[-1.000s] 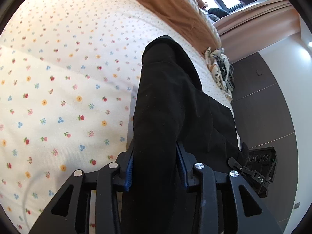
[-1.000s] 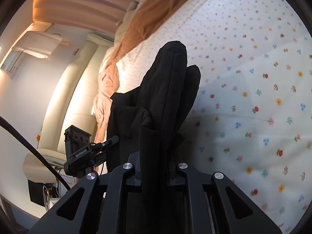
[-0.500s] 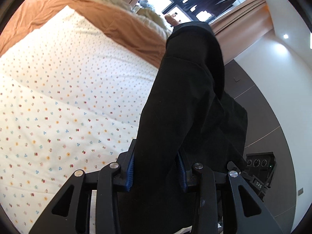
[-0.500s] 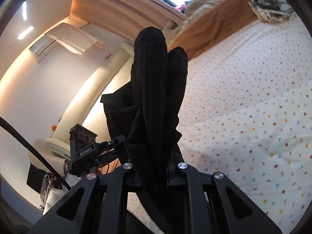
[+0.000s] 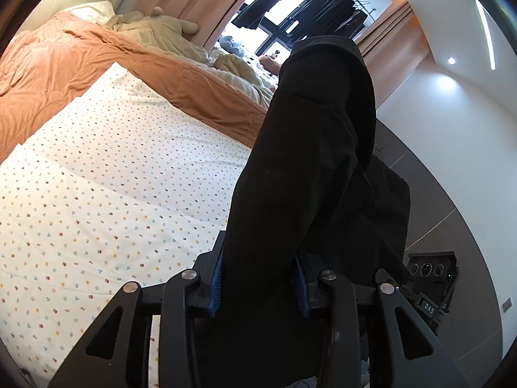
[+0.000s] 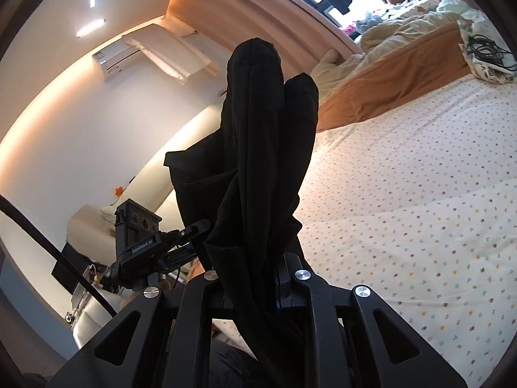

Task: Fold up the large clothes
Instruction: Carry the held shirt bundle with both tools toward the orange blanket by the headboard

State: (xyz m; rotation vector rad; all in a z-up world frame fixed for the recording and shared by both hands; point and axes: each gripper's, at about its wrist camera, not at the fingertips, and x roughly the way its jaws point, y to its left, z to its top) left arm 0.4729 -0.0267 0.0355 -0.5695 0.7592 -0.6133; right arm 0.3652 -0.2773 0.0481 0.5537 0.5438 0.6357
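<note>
A large black garment [image 5: 307, 168] is held up in the air above the bed by both grippers. My left gripper [image 5: 258, 278] is shut on one bunched edge of it, the cloth filling the gap between the blue pads. My right gripper [image 6: 255, 284] is shut on another bunched part of the same garment [image 6: 261, 135], which rises in thick folds in front of the camera. The other gripper shows at the edge of each view, at the lower right of the left wrist view [image 5: 426, 284] and at the left of the right wrist view [image 6: 142, 239].
Below lies a bed with a white flower-print sheet [image 5: 106, 177], which also shows in the right wrist view [image 6: 413, 200]. An orange duvet [image 5: 97, 61] and beige bedding [image 5: 161, 32] are piled at its far end. A small cloth with cables [image 6: 488, 51] lies at the sheet's far edge.
Both grippers have lifted the black garment up off the sheet and tilted upward. The bed is farther below and the window and walls have come into view.
</note>
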